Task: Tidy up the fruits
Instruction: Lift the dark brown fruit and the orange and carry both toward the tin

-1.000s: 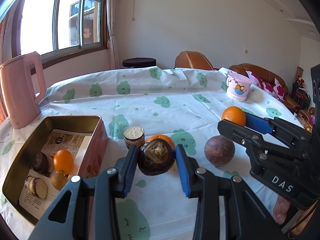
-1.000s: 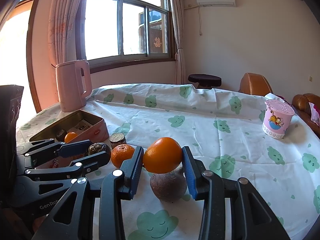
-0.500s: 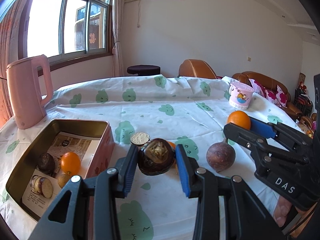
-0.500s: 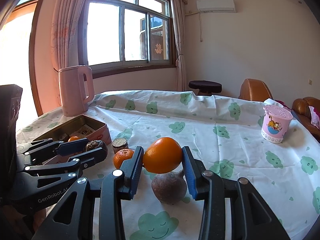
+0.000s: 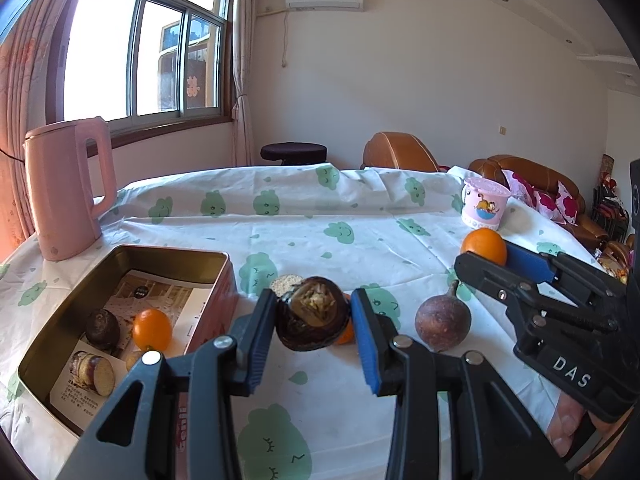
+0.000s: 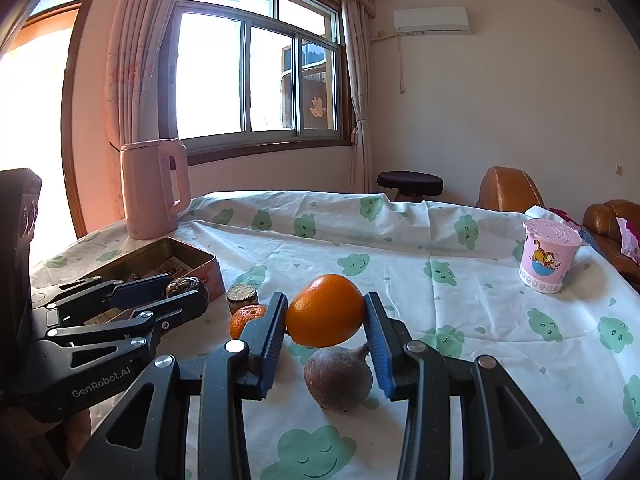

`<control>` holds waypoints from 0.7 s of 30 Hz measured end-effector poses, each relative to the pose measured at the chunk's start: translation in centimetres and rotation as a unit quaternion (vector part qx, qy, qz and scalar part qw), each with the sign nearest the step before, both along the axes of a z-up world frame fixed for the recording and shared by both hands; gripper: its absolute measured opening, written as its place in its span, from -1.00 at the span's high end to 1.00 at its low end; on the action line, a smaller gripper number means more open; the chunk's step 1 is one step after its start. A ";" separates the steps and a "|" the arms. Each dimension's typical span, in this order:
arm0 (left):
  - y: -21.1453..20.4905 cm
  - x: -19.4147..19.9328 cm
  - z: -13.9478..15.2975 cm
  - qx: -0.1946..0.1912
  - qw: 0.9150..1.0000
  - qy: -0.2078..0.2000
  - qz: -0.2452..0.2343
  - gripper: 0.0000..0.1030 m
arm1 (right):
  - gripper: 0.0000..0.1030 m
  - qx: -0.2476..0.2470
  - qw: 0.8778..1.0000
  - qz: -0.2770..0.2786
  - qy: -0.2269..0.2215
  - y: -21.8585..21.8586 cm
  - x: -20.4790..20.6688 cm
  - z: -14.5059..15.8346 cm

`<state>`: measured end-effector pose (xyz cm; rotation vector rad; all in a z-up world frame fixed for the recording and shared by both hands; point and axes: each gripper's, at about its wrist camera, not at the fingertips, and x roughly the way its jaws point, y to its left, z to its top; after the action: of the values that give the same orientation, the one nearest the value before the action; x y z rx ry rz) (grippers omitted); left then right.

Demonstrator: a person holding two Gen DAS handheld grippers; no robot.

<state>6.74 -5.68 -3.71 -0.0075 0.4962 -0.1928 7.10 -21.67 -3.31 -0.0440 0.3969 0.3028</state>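
Note:
My left gripper (image 5: pixel 314 322) is shut on a dark brown fruit (image 5: pixel 312 314) and holds it above the cloth, right of the metal tin (image 5: pixel 120 264). The tin holds a small orange fruit (image 5: pixel 152 330), a dark fruit (image 5: pixel 103 329) and a cut piece (image 5: pixel 94 370). My right gripper (image 6: pixel 326 322) is shut on an orange (image 6: pixel 326 316), held above a brown round fruit (image 6: pixel 338 378) that lies on the cloth. A tangerine (image 6: pixel 246 318) and a cut stub (image 6: pixel 242 296) lie between the tin and the brown fruit.
A pink kettle (image 5: pixel 66 188) stands behind the tin at the far left. A pink cartoon cup (image 5: pixel 484 204) stands at the far right of the table. Sofas (image 5: pixel 532 184) and a dark stool (image 5: pixel 294 152) stand beyond the table's far edge.
Both grippers have risen a little with their fruits still held. The views tilt up, so the table and tin sit lower in frame.

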 end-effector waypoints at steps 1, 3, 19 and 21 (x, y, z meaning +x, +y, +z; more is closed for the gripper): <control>0.0 0.0 0.0 -0.001 1.000 -0.002 0.001 0.23 | 0.20 0.000 1.000 0.000 -0.002 0.0 -0.1 0.0; 0.1 -0.2 0.1 -0.002 1.000 -0.005 0.002 0.23 | 0.20 0.001 1.000 0.000 -0.005 0.0 -0.2 0.1; 0.3 -0.9 0.5 -0.003 1.000 -0.025 0.009 0.23 | 0.20 0.003 1.000 0.001 -0.024 -0.2 -0.9 0.3; 0.3 -0.9 0.6 -0.003 1.000 -0.028 0.009 0.23 | 0.20 0.003 1.000 0.002 -0.026 -0.2 -1.0 0.3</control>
<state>5.80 -5.34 -3.13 -0.0130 0.4405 -0.1757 6.12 -21.82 -3.02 -0.0456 0.3438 0.3054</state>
